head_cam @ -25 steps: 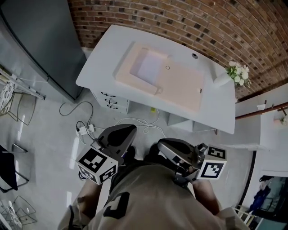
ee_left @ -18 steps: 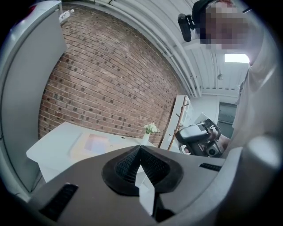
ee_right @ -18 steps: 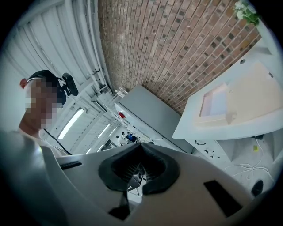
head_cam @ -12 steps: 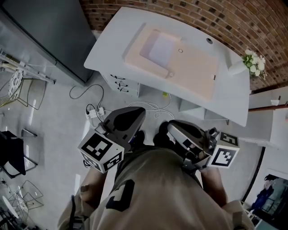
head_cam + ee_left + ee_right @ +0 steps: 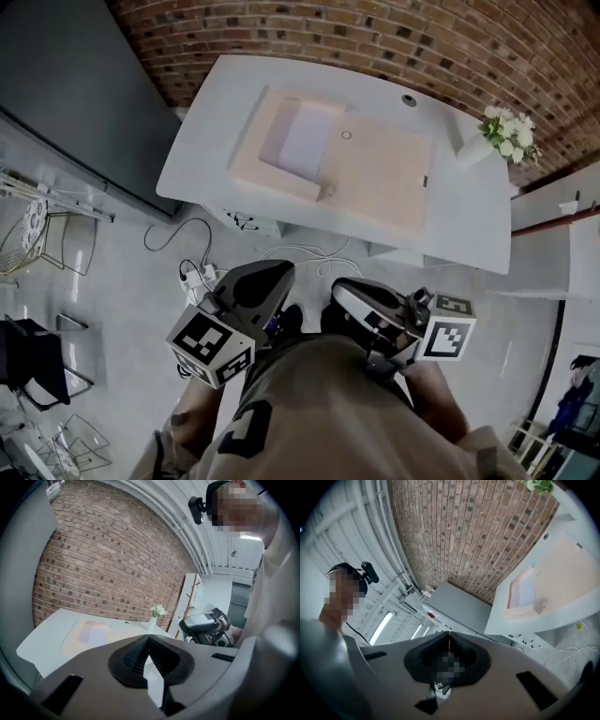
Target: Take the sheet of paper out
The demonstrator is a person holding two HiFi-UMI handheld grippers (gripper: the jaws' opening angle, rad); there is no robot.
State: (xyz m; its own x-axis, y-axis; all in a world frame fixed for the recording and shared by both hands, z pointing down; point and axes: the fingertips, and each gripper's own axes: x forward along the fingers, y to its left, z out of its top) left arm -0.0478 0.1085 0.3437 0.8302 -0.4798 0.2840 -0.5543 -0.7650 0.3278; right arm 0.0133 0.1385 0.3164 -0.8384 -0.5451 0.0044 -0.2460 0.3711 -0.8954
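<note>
A pale sheet of paper [image 5: 302, 139] lies in the framed left part of a flat beige tray [image 5: 380, 183] on the white table [image 5: 202, 155]. Both grippers hang close to the person's body, well short of the table's near edge. The left gripper [image 5: 277, 272] is shut with nothing between its jaws, which meet at the tips [image 5: 149, 636]. The right gripper [image 5: 341, 292] is also shut and empty [image 5: 449, 633]. The left gripper view shows the sheet [image 5: 93, 632] far ahead and the right gripper [image 5: 206, 626] beside it. The right gripper view has the sheet [image 5: 524, 591] at its right.
A brick wall runs behind the table. A vase of white flowers [image 5: 502, 133] stands at the table's right end. A tall grey cabinet [image 5: 66, 94] is on the left. Cables and a power strip [image 5: 195, 277] lie on the floor. Drawers [image 5: 246, 223] sit under the table.
The table and tray have shifted in the head view as the person moved. Both grippers have stayed shut and empty in front of the body.
</note>
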